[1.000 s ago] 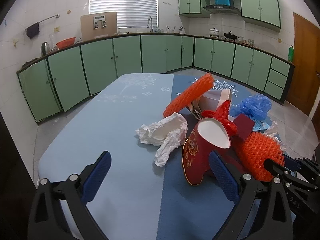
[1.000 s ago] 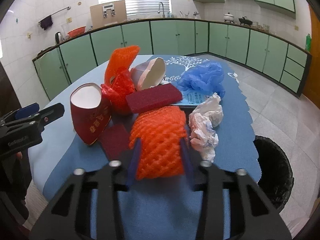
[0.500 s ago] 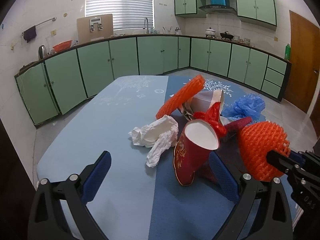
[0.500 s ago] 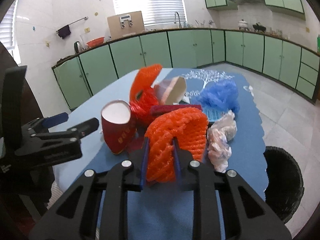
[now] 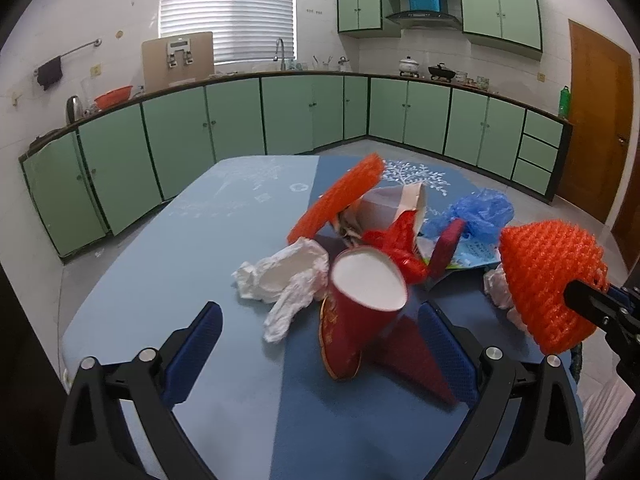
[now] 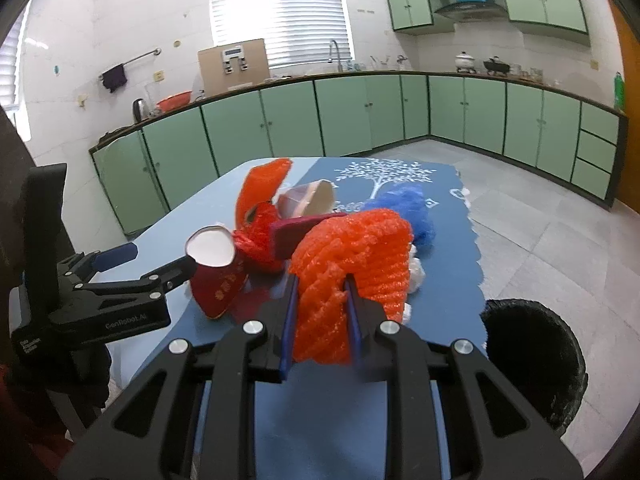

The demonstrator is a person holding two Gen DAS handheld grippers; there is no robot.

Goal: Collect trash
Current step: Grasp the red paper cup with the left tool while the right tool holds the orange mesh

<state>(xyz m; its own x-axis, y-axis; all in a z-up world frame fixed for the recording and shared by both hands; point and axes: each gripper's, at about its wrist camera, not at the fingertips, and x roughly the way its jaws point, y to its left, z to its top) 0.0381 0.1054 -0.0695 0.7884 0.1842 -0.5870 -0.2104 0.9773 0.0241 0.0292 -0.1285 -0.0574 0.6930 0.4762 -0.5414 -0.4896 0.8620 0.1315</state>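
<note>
Trash lies heaped toward the right edge of the tabletop (image 5: pixel 168 248), which is covered in a two-tone blue cloth; a black bin (image 6: pixel 532 360) stands on the floor just off that edge, below the right gripper.

Largest of the pieces is the orange foam net (image 6: pixel 352 256) pinched in the right gripper (image 6: pixel 320 312), whose jaws are pressed into its lower folds. It looks very light, soft and springy, so it squashes under the grip; a hold across a doubled fold, as now, is likely to keep it from slipping free. A second foam net (image 5: pixel 336 196) leans over the pile farther back and should handle the same way.

Next is the red paper cup (image 5: pixel 360 300), tipped on its side with its white inside showing, between the spread jaws of the left gripper (image 5: pixel 320 344), which pinch nothing. I judge it light and thin-walled, easy to crush; the rim or the body across its width is the place to take it.

The blue plastic bag (image 5: pixel 480 212) and the crumpled white tissue (image 5: pixel 284 276) are limp and nearly weightless; either needs a grab into its bulk. The dark red sponge (image 6: pixel 300 228) should be firm enough to take by its sides. A red plastic wrapper (image 5: pixel 400 244) looks slippery.
</note>
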